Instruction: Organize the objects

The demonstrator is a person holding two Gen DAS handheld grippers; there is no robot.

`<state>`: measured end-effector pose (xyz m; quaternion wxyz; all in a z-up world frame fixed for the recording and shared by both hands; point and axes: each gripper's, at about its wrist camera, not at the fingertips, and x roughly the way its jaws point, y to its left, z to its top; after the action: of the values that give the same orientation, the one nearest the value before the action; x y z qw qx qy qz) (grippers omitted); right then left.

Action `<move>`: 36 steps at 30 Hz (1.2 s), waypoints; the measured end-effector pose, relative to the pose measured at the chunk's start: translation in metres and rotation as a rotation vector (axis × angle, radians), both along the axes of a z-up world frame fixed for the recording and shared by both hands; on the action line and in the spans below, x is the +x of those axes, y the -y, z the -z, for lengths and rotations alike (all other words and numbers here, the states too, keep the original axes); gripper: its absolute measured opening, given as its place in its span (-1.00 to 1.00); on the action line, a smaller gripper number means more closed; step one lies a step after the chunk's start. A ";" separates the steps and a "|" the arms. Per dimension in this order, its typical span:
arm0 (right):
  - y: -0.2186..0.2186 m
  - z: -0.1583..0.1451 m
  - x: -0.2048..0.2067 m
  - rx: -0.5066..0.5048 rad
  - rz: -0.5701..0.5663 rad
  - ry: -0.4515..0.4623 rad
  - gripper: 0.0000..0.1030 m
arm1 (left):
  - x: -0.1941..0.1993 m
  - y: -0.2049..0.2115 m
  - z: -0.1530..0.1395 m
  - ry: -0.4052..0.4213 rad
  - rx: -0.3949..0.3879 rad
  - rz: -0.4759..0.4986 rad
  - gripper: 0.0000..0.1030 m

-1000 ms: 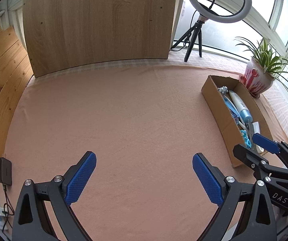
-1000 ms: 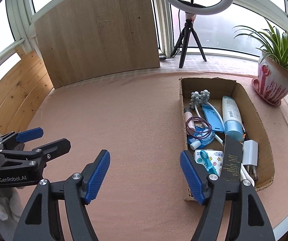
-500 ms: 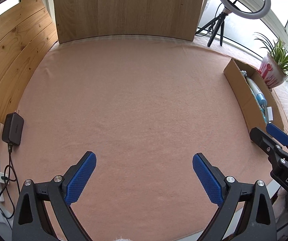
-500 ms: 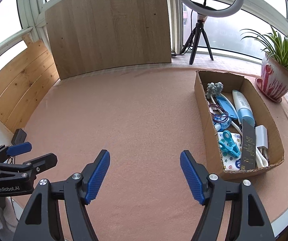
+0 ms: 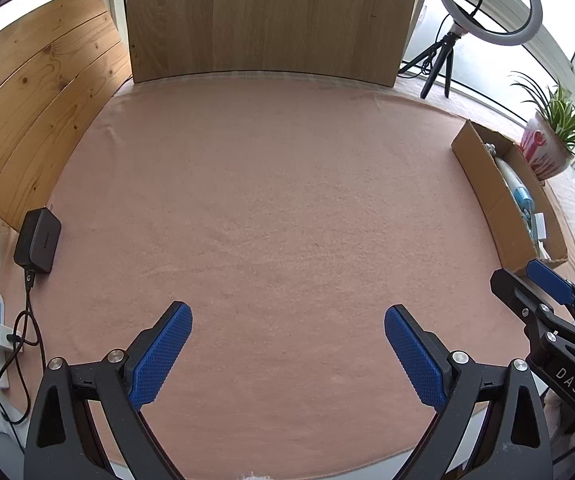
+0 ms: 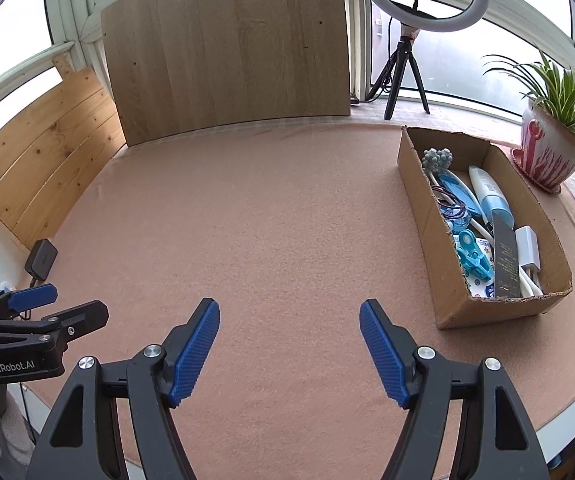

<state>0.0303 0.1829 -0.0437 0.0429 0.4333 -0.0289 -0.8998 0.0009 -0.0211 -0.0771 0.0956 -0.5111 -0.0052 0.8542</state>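
Cardboard box (image 6: pixel 483 312) holds tube (image 6: pixel 487 194), clips (image 6: pixel 472 258), charger (image 6: pixel 528 249); both grippers' jaws wide, empty.

Cardboard box (image 6: pixel 459 312) right on tablecloth (image 6: pixel 271 216)

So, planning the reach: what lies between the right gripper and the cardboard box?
Only bare pink cloth; the right wrist view shows nothing between the open right gripper and the cardboard box.

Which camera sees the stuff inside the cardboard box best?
The right wrist view: it looks down into the cardboard box, showing its contents. The left wrist view catches the box edge-on at the right, mostly its outer wall.
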 end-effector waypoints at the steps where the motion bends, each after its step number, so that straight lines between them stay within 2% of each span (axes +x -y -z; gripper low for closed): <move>1: 0.000 0.000 0.000 0.000 0.000 -0.001 0.34 | 0.000 0.000 0.000 -0.002 -0.001 0.000 0.92; 36: -0.006 0.003 -0.012 -0.005 0.020 0.003 0.34 | -0.016 -0.002 0.007 0.019 -0.007 -0.005 0.92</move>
<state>0.0185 0.1889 -0.0462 0.0349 0.4342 -0.0359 -0.8994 -0.0146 -0.0190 -0.0844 0.0914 -0.5196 -0.0044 0.8495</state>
